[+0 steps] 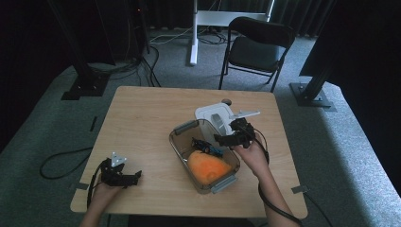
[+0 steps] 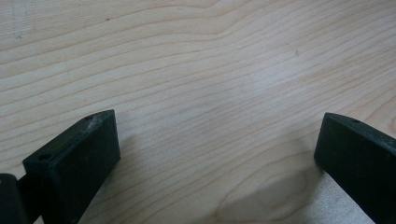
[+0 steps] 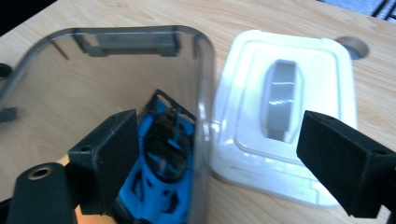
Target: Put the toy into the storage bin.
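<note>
A clear plastic container [image 1: 182, 144] with grey latches stands at the table's middle. It holds an orange soft lump [image 1: 208, 168] and a blue-and-black toy car [image 1: 207, 147]. Its white lid [image 1: 210, 113] lies flat just behind it. My right gripper [image 1: 220, 139] hovers at the container's right rim, open. In the right gripper view this gripper [image 3: 219, 126] straddles the container wall [image 3: 203, 88]: one jaw is inside above the toy car [image 3: 163, 158], the other over the lid [image 3: 252, 116]. Neither pad touches anything. My left gripper [image 1: 136, 176] rests open at the front left, with bare wood between its fingertips [image 2: 217, 121].
A round hole [image 1: 226, 101] in the tabletop sits behind the lid. A black chair [image 1: 257, 47] stands beyond the table's far edge. Cables trail from both grippers over the front edge. Bare wood [image 1: 137, 127] spreads across the table's left half.
</note>
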Action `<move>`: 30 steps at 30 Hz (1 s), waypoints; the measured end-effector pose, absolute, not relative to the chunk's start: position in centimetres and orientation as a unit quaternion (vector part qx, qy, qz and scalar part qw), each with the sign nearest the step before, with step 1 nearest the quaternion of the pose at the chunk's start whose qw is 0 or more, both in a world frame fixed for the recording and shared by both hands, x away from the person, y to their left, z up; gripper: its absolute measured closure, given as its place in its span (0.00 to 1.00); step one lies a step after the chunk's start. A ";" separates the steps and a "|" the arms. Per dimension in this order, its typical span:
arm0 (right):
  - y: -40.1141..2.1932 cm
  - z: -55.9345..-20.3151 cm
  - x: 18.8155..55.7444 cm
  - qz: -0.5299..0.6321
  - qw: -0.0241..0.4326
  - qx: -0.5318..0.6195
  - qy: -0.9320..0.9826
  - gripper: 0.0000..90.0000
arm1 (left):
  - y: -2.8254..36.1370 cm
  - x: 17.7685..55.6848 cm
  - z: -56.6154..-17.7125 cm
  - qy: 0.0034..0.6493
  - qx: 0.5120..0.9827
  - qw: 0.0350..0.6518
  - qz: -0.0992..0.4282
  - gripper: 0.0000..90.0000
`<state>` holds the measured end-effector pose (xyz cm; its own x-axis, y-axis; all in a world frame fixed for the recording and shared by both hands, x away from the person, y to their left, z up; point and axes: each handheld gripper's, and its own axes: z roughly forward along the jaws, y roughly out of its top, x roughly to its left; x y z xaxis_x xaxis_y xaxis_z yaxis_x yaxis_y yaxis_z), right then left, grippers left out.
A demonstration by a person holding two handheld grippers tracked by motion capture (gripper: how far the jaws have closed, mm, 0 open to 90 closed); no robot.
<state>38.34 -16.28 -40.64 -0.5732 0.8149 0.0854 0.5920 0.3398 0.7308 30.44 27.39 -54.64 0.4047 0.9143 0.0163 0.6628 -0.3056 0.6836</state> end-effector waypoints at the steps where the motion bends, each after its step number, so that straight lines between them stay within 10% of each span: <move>1: -16.5 -40.7 38.3 0.370 0.158 0.435 0.805 0.14 | 27.4 30.4 -54.6 0.505 0.781 0.304 0.207 0.01; 30: -25.0 -44.5 38.5 0.365 0.184 0.483 0.774 0.15 | 27.4 30.4 -54.6 0.505 0.781 0.304 0.206 0.01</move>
<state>38.45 -24.98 -44.50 -0.4657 0.8823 0.0674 0.6136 0.2672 0.7430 30.43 27.38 -54.64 0.4042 0.9145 0.0148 0.6637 -0.3044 0.6833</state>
